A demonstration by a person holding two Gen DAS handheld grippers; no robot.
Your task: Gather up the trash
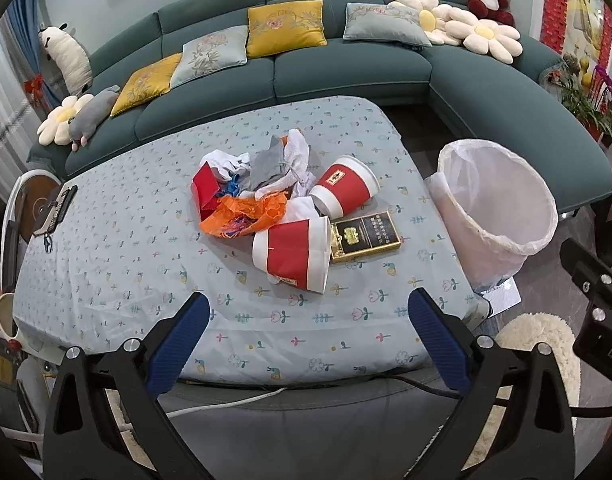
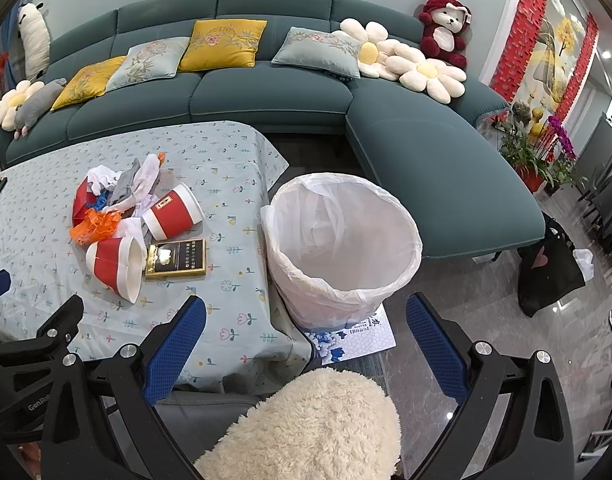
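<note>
Blue fingers (image 1: 190,320) of left gripper (image 1: 306,312) spread wide, holding nothing, above near edge of table (image 1: 106,272). Floral light-blue cloth covers table. At centre, trash pile: red packet (image 1: 205,192), orange plastic bag (image 1: 242,216), crumpled grey and white wrappers (image 1: 278,160), two tipped red-and-white paper cups (image 1: 296,252), black-gold box (image 1: 366,236) touching nearer cup. Just right of table, on floor, white-lined bin (image 2: 342,248), standing on printed sheet (image 2: 358,340). Right gripper (image 2: 306,316) also wide open, empty, over fluffy cream stool (image 2: 306,428). Teal sofa (image 2: 266,92) with cushions behind.
</note>
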